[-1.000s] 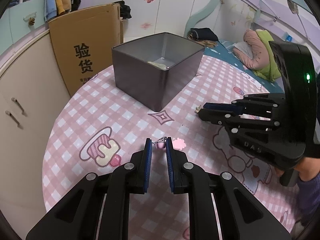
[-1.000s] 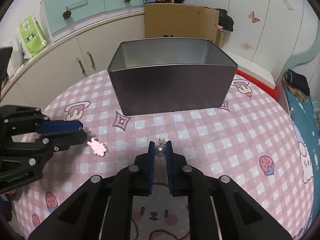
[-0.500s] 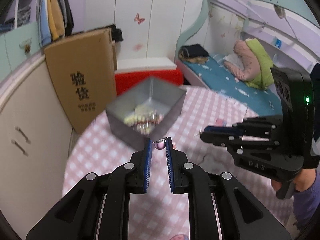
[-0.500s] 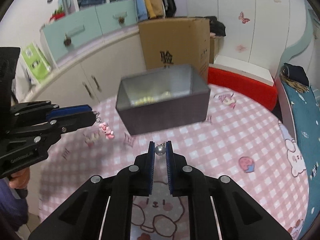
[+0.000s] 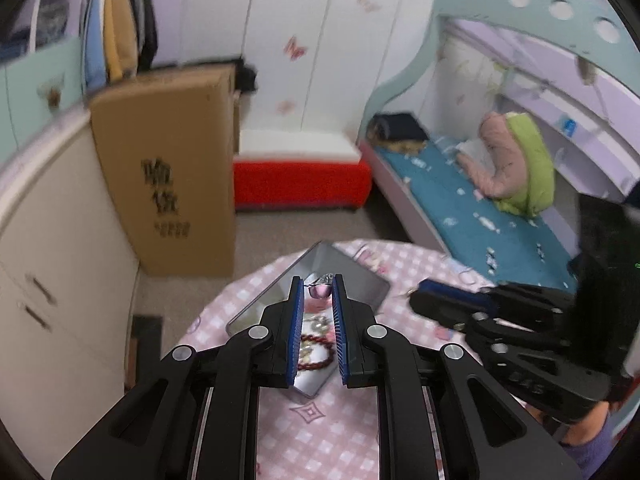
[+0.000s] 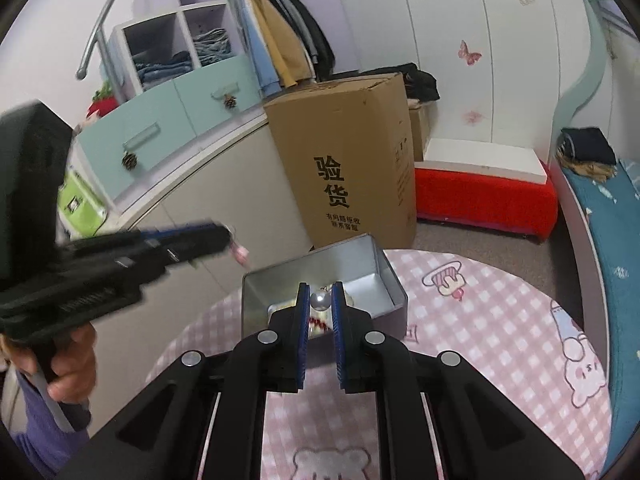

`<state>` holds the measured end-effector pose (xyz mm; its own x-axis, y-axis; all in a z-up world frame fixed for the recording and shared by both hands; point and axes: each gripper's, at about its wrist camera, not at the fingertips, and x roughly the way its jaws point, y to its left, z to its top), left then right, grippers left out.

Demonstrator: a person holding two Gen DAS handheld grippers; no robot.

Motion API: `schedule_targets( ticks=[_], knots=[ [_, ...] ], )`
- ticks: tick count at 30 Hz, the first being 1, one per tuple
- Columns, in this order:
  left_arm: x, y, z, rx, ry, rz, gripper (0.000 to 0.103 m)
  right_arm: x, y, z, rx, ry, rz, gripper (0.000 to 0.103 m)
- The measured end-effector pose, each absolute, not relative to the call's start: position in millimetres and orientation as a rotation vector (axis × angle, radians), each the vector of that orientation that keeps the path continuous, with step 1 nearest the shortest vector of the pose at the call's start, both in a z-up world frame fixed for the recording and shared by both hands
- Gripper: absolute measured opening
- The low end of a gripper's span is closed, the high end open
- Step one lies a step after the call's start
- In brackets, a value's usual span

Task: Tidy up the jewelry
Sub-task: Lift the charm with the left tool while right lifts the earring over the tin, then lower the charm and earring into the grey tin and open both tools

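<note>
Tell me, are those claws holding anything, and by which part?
Left claw pinches a pink charm at its top; right claw grips a silver bead by its sides.

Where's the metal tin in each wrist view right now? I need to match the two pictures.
Left wrist: metal tin sits lower center, right behind the left hand-held gripper.
Right wrist: metal tin center, beyond the right hand-held gripper.
Shared landmark: cardboard box.
</note>
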<state>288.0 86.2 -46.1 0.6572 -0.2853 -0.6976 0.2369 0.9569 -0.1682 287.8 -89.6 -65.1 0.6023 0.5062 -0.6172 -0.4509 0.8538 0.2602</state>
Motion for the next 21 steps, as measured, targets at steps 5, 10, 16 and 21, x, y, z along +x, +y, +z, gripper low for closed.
schedule_targets(
  ticks=[5,10,16,21],
  knots=[
    [311.2,83.2,-80.6,-0.046,0.891,-0.272,0.015,307.2,-73.1,-77.9,0.062,0.780,0.549,0.011],
    [319.7,83.7,-107.7,-0.050,0.946,-0.263,0.015,317.8,-60.3,-93.2,0.043,0.819,0.547,0.011],
    [322.0,82.6,-114.6,-0.034,0.958,-0.265,0.017,325.8,-48.0,-106.8,0.026,0.858,0.543,0.011],
    [320.6,84.8,-113.3,-0.039,0.954,-0.263,0.017,329.7,-45.3,-112.2,0.030,0.876,0.533,0.011]
  ],
)
